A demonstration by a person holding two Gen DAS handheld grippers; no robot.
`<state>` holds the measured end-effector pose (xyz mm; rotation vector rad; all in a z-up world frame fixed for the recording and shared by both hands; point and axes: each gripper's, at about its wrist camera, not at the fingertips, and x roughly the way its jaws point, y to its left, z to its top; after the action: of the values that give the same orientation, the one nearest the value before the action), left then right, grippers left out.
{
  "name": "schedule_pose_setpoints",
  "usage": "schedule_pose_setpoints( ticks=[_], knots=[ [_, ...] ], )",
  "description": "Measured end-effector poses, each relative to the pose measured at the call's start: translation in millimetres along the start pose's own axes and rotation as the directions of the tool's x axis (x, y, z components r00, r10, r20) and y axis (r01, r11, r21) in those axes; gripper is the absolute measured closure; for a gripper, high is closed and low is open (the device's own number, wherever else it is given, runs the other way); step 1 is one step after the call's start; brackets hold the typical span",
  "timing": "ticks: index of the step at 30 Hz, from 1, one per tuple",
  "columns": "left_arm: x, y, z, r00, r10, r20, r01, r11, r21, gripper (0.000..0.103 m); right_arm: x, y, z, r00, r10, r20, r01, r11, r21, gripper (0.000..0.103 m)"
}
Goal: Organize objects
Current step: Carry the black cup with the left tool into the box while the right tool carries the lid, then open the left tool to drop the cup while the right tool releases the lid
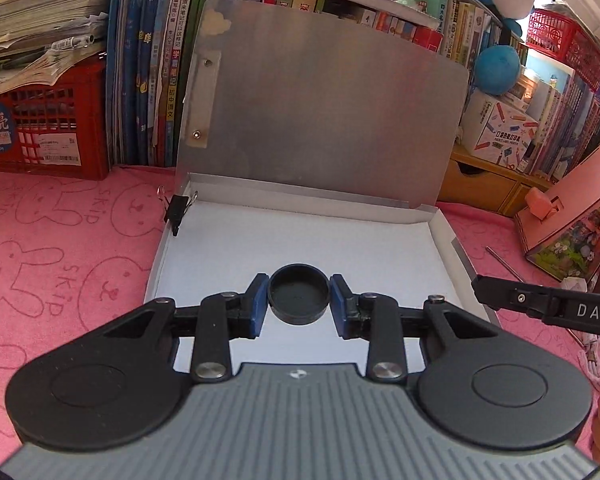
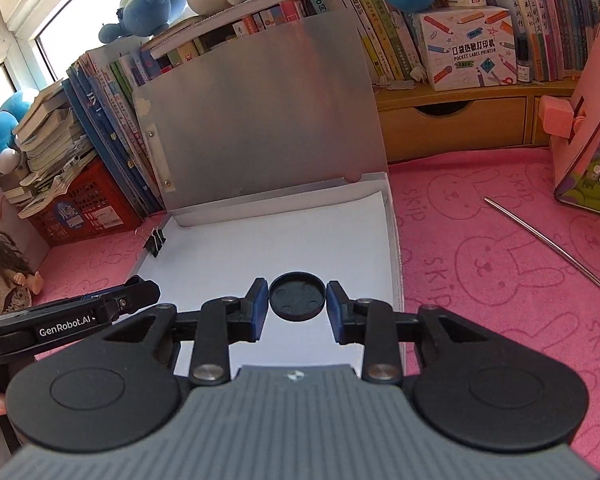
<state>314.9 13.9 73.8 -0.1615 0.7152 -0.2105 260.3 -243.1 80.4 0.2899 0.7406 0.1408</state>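
The left gripper (image 1: 299, 300) is clamping a round black cap (image 1: 299, 299) between its blue pads, hollow side facing up, and is holding it over the white sheet lying in the open file box (image 1: 444, 220). The right gripper (image 2: 297, 297) is gripping a second, flatter black disc (image 2: 297, 296) the same way, its face showing small round marks, also above the white sheet. The two grippers are hanging side by side over the near end of the box, each one showing at the edge of the other's view. The box's grey lid (image 1: 324, 100) is standing upright against a row of books (image 1: 148, 60). A black binder clip (image 1: 178, 210) is sitting on the box's left wall. The box is lying on a pink rabbit-print desk (image 1: 60, 260), where a thin metal rod (image 2: 552, 248) is resting to the right.
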Motion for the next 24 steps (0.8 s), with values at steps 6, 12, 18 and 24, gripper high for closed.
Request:
schedule_pose_setpoints(
  ticks=[6, 12, 18, 24],
  knots=[
    [56.3, 8.2, 20.1, 0.999, 0.017, -0.034, -0.017, 1.000, -0.002, 0.065, 45.9, -9.8, 24.2, 0.999, -0.007, -0.038, 0.007, 1.000, -0.001, 0.066],
    [97.7, 15.3, 36.1, 0.998, 0.043, -0.050, -0.042, 0.999, 0.013, 0.065, 92.6, -16.6, 44.2, 0.997, -0.024, -0.075, 0.024, 1.000, 0.000, 0.066],
    [127.6, 16.3, 42.8, 0.994, 0.084, -0.065, -0.081, 0.996, 0.046, 0.065, 123.7, -15.7, 49.7, 0.992, -0.060, -0.110, 0.059, 0.998, -0.016, 0.066],
    [137.9, 9.0, 47.3, 0.991, 0.098, -0.088, -0.090, 0.992, 0.092, 0.064, 141.0, -7.9, 44.0, 0.987, -0.099, -0.128, 0.094, 0.995, -0.043, 0.063]
  ],
)
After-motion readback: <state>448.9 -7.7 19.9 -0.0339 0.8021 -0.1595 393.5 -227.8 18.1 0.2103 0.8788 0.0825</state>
